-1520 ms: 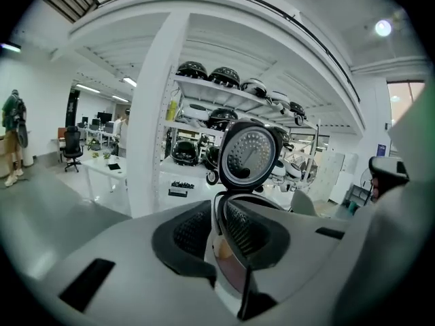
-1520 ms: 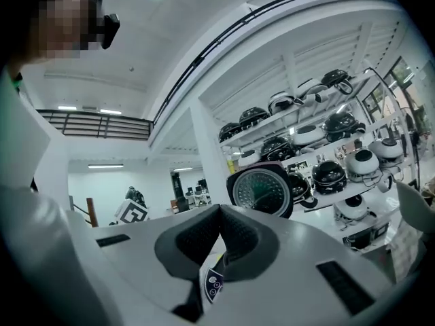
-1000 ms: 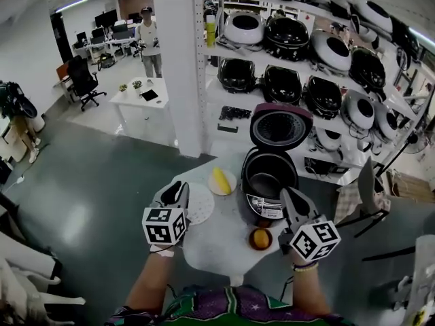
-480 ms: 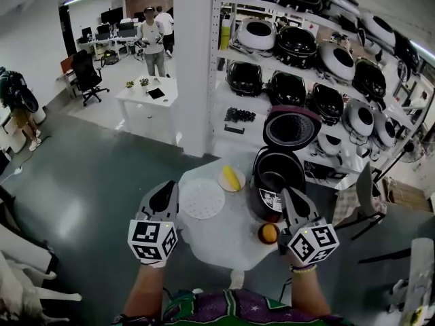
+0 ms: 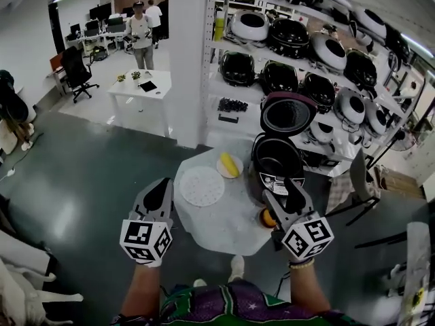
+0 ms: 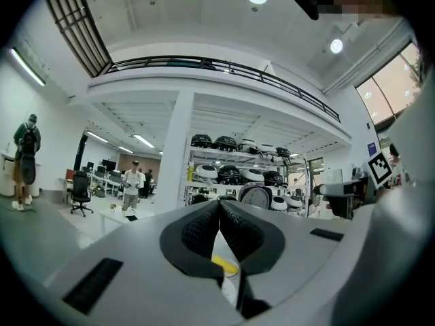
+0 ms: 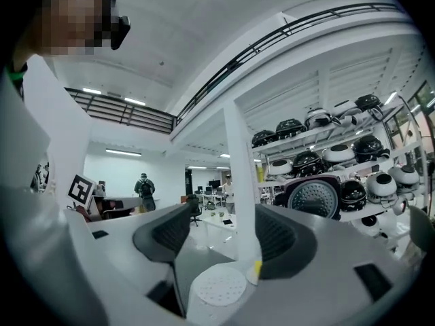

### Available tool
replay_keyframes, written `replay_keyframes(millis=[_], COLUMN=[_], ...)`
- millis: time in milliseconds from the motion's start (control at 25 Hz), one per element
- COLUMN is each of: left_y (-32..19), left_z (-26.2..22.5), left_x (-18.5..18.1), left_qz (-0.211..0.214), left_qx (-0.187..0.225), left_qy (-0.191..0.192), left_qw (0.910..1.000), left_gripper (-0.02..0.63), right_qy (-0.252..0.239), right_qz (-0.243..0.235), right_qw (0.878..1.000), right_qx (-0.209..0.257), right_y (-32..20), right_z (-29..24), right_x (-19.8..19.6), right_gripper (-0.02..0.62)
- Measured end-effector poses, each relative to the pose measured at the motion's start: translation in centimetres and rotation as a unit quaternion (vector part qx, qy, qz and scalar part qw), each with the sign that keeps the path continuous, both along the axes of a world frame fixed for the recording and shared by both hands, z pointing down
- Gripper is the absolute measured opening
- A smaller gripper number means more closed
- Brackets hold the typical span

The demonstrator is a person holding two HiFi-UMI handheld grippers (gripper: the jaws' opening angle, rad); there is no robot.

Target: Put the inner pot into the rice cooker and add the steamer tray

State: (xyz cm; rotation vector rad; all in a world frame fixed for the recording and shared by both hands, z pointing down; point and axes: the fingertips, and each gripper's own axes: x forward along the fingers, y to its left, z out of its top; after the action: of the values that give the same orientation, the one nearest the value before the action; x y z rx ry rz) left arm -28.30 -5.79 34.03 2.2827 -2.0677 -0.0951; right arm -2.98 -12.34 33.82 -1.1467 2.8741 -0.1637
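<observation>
The black rice cooker (image 5: 274,174) stands on the round white table (image 5: 224,226) with its lid (image 5: 288,113) swung up; a dark pot sits in its body. The white perforated steamer tray (image 5: 201,185) lies flat on the table left of the cooker. My left gripper (image 5: 163,187) hovers at the table's left edge, short of the tray, shut and empty; its pads (image 6: 234,226) meet. My right gripper (image 5: 283,197) hangs in front of the cooker. Its jaws have just been opening and nothing is between them; the steamer tray (image 7: 217,287) shows beyond the right gripper (image 7: 217,233).
A plate with a yellow corn cob (image 5: 230,165) sits behind the tray, and an orange fruit (image 5: 268,217) lies under my right gripper. Shelves of rice cookers (image 5: 326,53) and a white pillar (image 5: 187,60) stand behind the table. A chair (image 5: 363,182) is at the right.
Both grippers have drawn back from the table toward me. The left jaws have shut. The right jaws, shut before, now stand apart.
</observation>
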Motion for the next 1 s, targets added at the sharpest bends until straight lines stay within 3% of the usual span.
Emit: replay_keyframes(millis=[120, 280, 600, 800, 1000], left_y=[1.2, 2.8, 4.3, 3.2, 1.5], left_z=[0.4, 0.9, 2.8, 5.8, 5.8], left_x=[-0.7, -1.3, -1.9, -2.8, -3.7], left_qz=[0.000, -0.001, -0.001, -0.024, -0.043], left_qx=[0.004, 0.003, -0.001, -0.025, -0.026], left_qy=[0.003, 0.005, 0.014, 0.022, 0.003], left_qw=[1.0000, 1.0000, 0.9999, 0.9992, 0.9987], left_gripper=[0.023, 0.023, 0.023, 0.023, 0.023], right_qy=[0.011, 0.038, 0.078, 0.113, 0.146], right_qz=[-0.009, -0.020, -0.032, -0.020, -0.030], right_qw=[1.000, 0.999, 0.995, 0.990, 0.982], right_qx=[-0.018, -0.034, -0.061, -0.085, -0.114], right_y=[0.4, 1.1, 0.5, -2.7, -6.8], right_z=[1.6, 4.0, 8.6, 12.6, 17.7], right_x=[-1.5, -3.7, -7.5, -8.5, -10.2], right_gripper=[0.453, 0.535, 0.540, 0.529, 0.512])
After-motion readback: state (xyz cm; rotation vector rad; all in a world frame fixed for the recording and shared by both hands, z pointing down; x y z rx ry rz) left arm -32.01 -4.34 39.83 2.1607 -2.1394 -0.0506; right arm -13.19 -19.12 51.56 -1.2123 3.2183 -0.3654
